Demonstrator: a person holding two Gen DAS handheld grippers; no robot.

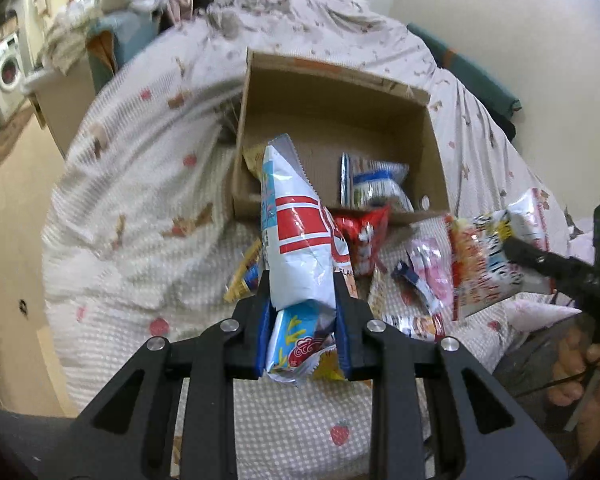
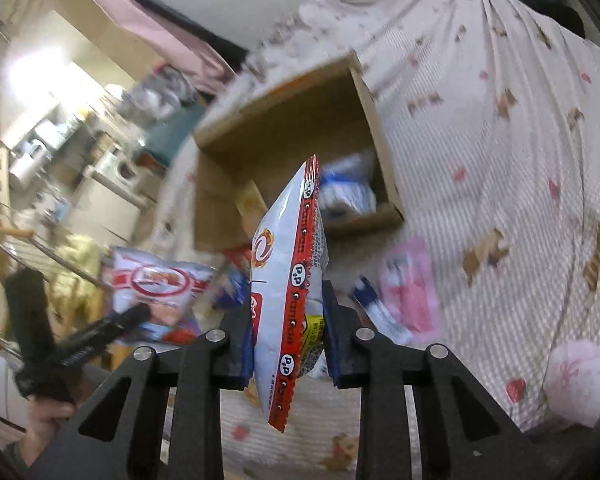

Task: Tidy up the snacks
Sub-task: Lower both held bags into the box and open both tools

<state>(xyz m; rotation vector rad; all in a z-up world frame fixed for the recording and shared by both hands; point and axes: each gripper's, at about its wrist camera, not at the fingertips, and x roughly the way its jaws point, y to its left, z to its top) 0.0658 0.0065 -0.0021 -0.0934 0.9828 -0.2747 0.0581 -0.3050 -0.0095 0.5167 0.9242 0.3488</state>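
My left gripper [image 1: 302, 304] is clamped on a white bag with red bands [image 1: 296, 236]; its long axis runs toward twelve o'clock, the top seal tipping over the near wall of the cardboard box [image 1: 336, 96]. My right gripper [image 2: 286, 316] squeezes a white packet with a red edge [image 2: 288, 280], edge-on, long axis from six up to twelve, top pointing at the box [image 2: 284, 120]. Both bags hang above the bedspread [image 1: 140, 200]. Loose snacks [image 1: 432, 276] lie at the box's four o'clock.
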